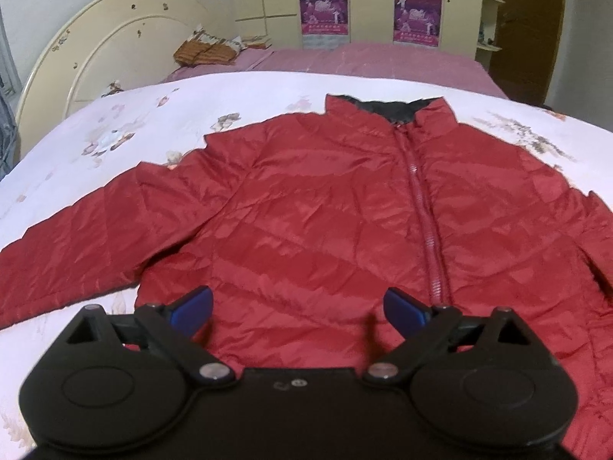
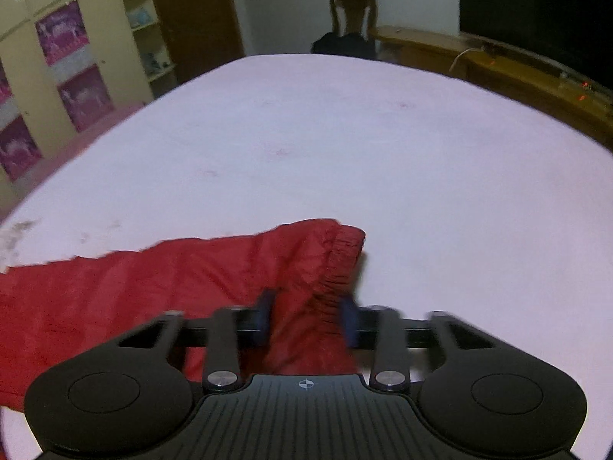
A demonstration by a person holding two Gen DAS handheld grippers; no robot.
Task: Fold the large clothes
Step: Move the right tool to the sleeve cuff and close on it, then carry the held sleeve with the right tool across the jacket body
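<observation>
Bedroom, wardrobe (image 1: 268,0) behind; red puffer jacket (image 1: 306,207) lies flat, zipped, front up on the floral bedspread (image 1: 115,122). Looks light, soft and slippery, so pinch at hems and cuffs, not the panels. Left gripper (image 1: 299,310) is tilted down over the hem, fingers wide apart, holding nothing. Right gripper (image 2: 306,320), also tilted down, is clamped on the elastic sleeve cuff (image 2: 337,264).

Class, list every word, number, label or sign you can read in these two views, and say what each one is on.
Nothing can be read.
Posters on the wardrobe: a line of print, too blurred to read.
Red jacket: small chest mark, too small to read.
Left hand-held gripper: tiny round mark on its body, unreadable.
Right hand-held gripper: crosshair symbol only, no text.
</observation>
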